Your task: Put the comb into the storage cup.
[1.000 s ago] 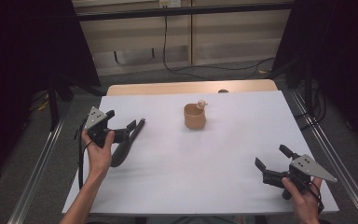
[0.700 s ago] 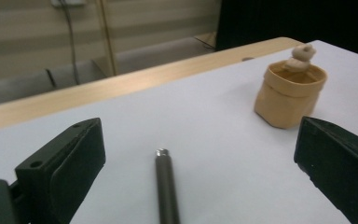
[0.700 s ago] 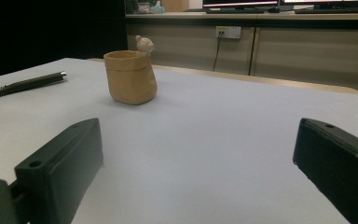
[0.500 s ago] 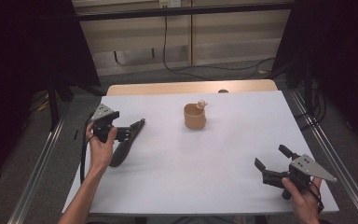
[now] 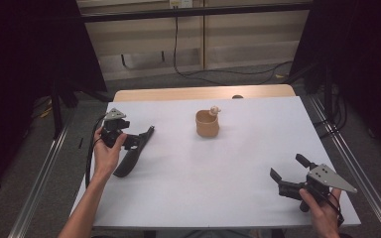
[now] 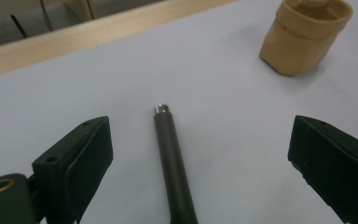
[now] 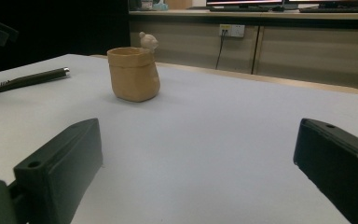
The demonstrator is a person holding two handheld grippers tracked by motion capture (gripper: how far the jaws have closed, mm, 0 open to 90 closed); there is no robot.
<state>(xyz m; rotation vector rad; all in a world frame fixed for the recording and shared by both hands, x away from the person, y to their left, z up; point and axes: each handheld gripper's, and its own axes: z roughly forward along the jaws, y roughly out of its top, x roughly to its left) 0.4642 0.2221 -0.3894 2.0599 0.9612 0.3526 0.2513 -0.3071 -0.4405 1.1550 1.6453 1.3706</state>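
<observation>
A long dark brush (image 5: 129,161) lies at the table's left, its slim handle (image 6: 170,149) ending in a small metal tip. My left gripper (image 5: 135,140) is low over it and open. Its jaws have just been closing a little; the handle lies between them, touched by neither, as the left gripper view (image 6: 200,126) shows. A tan cup (image 5: 207,125) with a small figure on its rim stands upright mid-table, beyond the handle (image 6: 303,39). My right gripper (image 5: 286,166) rests open at the near right with nothing between its fingers, facing the cup (image 7: 134,74) and the brush (image 7: 25,79).
The white table top (image 5: 218,168) ends in a wooden strip (image 5: 203,92) at the far side. Metal rails (image 5: 39,173) run along both sides of the table. Cables (image 5: 188,74) lie on the floor behind.
My left hand has shifted a little to the right and away, bringing its gripper over the brush's handle. The right hand, cup and brush have stayed put.
</observation>
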